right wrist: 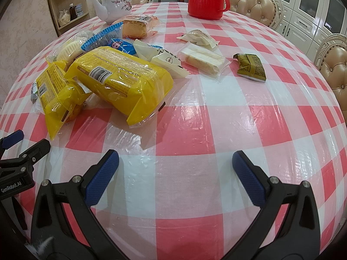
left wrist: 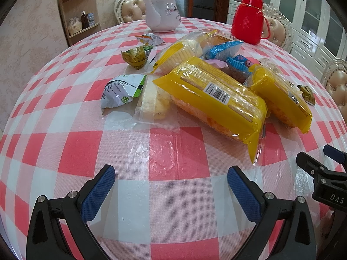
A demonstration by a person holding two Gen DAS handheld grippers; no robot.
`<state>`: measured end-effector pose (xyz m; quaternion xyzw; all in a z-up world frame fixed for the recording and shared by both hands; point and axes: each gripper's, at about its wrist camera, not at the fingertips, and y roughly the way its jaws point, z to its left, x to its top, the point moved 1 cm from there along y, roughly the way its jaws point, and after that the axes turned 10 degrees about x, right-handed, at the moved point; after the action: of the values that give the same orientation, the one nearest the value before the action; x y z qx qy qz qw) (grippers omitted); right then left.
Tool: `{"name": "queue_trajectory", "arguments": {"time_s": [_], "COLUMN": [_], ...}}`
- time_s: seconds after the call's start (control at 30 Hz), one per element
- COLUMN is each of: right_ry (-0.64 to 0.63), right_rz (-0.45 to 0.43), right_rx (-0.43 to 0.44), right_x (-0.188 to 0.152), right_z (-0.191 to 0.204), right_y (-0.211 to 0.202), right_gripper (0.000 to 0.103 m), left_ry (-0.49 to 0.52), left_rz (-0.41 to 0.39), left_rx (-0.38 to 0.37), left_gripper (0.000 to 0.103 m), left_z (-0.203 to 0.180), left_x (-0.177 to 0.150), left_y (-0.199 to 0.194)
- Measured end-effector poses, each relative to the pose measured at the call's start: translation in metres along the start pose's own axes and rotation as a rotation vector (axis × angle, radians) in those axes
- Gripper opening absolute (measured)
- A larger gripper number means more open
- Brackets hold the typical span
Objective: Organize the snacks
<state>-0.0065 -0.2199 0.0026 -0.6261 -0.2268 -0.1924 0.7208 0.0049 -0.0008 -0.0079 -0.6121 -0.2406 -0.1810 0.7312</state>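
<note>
A heap of snacks lies on the red-and-white checked table (left wrist: 173, 205). Two large yellow packs (left wrist: 212, 99) (left wrist: 282, 99) lie in front; in the right wrist view they are at the left (right wrist: 121, 80) (right wrist: 54, 93). A clear-wrapped cake (left wrist: 151, 104), a green-white wrapper (left wrist: 121, 91), a green packet (left wrist: 135, 57) and blue packets (left wrist: 225, 49) lie around them. My left gripper (left wrist: 171, 192) is open and empty, short of the heap. My right gripper (right wrist: 175, 177) is open and empty over bare cloth; it shows in the left wrist view (left wrist: 325, 164).
A white teapot (left wrist: 161, 13) and a red jug (left wrist: 249, 19) stand at the far side. Loose snacks lie to the right: a clear-wrapped cake (right wrist: 203, 59), a dark green packet (right wrist: 251, 66), a beige packet (right wrist: 199, 36). Padded chairs (right wrist: 251, 2) ring the table.
</note>
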Motion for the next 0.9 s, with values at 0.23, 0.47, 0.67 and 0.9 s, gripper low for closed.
{"name": "queue_trajectory", "arguments": {"time_s": [0.23,0.47,0.67,0.9], "right_ry": [-0.063,-0.081,-0.124,-0.136], "right_rz": [0.05,0.061,0.066,0.054], "right_rx": [0.047,0.097,0.096,0.128], "right_x": [0.002,0.001,-0.004,-0.005], "right_z": [-0.002,-0.008,0.0,-0.002], "right_y": [0.0,0.001,-0.002,-0.005], "right_gripper": [0.103,0.103,0.103,0.103], "left_ry": [0.034,-0.18,-0.327,-0.309], "left_rz": [0.037,0.042,0.014,0.061], "left_rx": [-0.028,-0.225,-0.163,0.046], "left_gripper": [0.103,0.103,0.103,0.103], "left_z": [0.002,0.01,-0.017,-0.032], "left_x": [-0.001,0.007,0.06,0.08], "left_y": [-0.002,-0.008,0.0,0.033]}}
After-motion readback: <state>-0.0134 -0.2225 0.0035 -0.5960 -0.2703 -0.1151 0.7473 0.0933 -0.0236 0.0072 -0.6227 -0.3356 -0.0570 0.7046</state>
